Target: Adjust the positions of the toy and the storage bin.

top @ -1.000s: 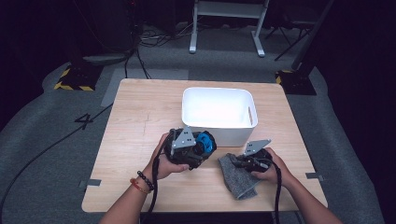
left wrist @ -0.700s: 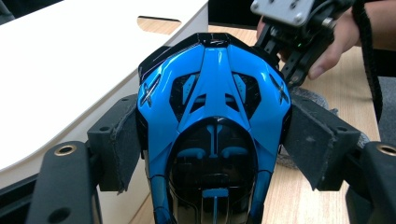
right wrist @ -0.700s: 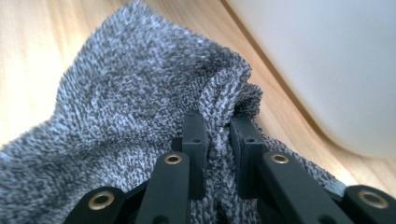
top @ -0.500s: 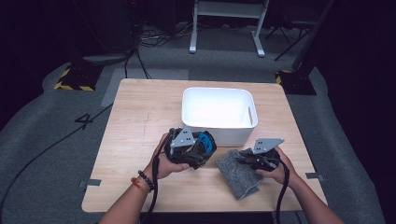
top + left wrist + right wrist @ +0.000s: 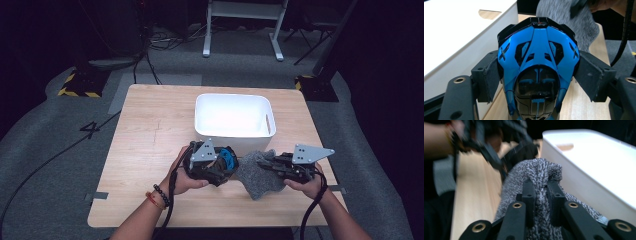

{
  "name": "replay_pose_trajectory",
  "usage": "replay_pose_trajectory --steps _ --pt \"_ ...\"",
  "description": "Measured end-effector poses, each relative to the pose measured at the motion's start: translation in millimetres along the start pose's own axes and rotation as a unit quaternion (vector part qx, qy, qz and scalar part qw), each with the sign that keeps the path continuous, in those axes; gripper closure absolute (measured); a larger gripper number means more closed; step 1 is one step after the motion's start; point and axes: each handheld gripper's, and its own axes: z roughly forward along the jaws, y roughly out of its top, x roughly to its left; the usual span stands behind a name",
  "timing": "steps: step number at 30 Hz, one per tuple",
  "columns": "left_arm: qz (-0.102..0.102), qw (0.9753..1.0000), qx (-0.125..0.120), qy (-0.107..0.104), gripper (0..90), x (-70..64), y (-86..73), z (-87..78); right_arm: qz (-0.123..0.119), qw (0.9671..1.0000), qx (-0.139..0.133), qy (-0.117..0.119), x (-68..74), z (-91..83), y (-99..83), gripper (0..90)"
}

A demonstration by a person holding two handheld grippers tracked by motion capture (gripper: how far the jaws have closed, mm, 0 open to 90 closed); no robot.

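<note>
Blue-and-black glossy toy car (image 5: 537, 75) sits clamped in the left gripper (image 5: 220, 162); the right gripper (image 5: 265, 165) pinches a grey speckled cloth (image 5: 255, 175) beside the white plastic bin (image 5: 270, 125).

Your left gripper (image 5: 537, 75) has its two black padded jaws clamped on the sides of a glossy blue-and-black helmet-shaped plastic toy (image 5: 537, 67), held between them. White plastic bin (image 5: 461, 32) sits just to its left, handle cutout in the wall. Grey speckled knit cloth (image 5: 571, 18) lies beyond the toy on the light wooden table (image 5: 579, 100). Black cable (image 5: 624, 37) hangs at right.
</note>
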Motion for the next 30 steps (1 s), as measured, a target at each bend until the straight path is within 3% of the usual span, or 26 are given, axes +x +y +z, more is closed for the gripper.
replay_pose_trajectory --steps 6,14,20,24,30 --pt "0.003 0.9998 -0.006 -0.016 25.9 -4.8 1.7 4.1 0.005 0.9989 -0.045 0.013 3.4 -4.1 9.7 79.0" --pt "0.010 0.9994 -0.005 -0.033 25.9 -10.0 3.6 9.2 0.001 0.9969 -0.072 0.031 8.6 -6.1 16.4 79.5" --pt "0.010 0.9989 -0.016 -0.042 25.9 -9.3 3.6 6.3 0.015 0.9933 -0.098 0.059 5.8 -11.6 14.3 79.5" --pt "0.018 0.9983 -0.021 -0.051 25.9 -14.2 6.1 9.9 0.023 0.9931 -0.090 0.072 6.3 -0.9 12.7 79.4" --pt "0.029 0.9979 -0.027 -0.052 26.0 -19.7 8.9 10.3 0.031 0.9948 -0.073 0.063 7.2 14.2 10.6 79.5"
